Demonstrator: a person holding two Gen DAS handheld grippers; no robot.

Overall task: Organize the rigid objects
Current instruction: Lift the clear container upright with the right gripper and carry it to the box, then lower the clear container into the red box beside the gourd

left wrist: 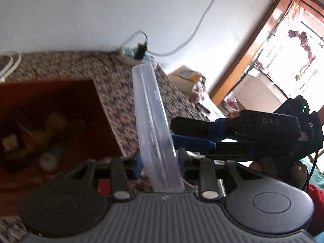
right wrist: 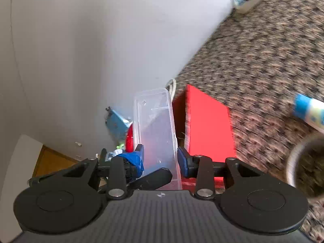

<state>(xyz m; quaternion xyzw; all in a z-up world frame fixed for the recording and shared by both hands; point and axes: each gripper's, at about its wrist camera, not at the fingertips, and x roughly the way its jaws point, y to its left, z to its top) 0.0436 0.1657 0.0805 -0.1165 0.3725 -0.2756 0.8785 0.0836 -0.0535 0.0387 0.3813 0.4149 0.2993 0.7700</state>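
Observation:
A clear plastic case (left wrist: 150, 109) stands on edge between the blue pads of my left gripper (left wrist: 160, 160), which is shut on its lower part. My right gripper (left wrist: 176, 133) comes in from the right and clamps the case's right edge between a black finger and a blue pad. In the right wrist view the same clear case (right wrist: 154, 121) rises between the pads of the right gripper (right wrist: 161, 156), and both pads touch its sides. A black finger of the left gripper (right wrist: 158, 177) crosses in front of the case's bottom. The case hangs above the speckled counter (left wrist: 117, 93).
An open red box (left wrist: 52, 121) with several small items lies at the left; it shows bright red (right wrist: 208, 125) beside the case. A white power strip (left wrist: 131, 54) with cables sits by the wall. A blue-and-white tube (right wrist: 309, 113) and a round cup rim (right wrist: 307, 162) lie at the right.

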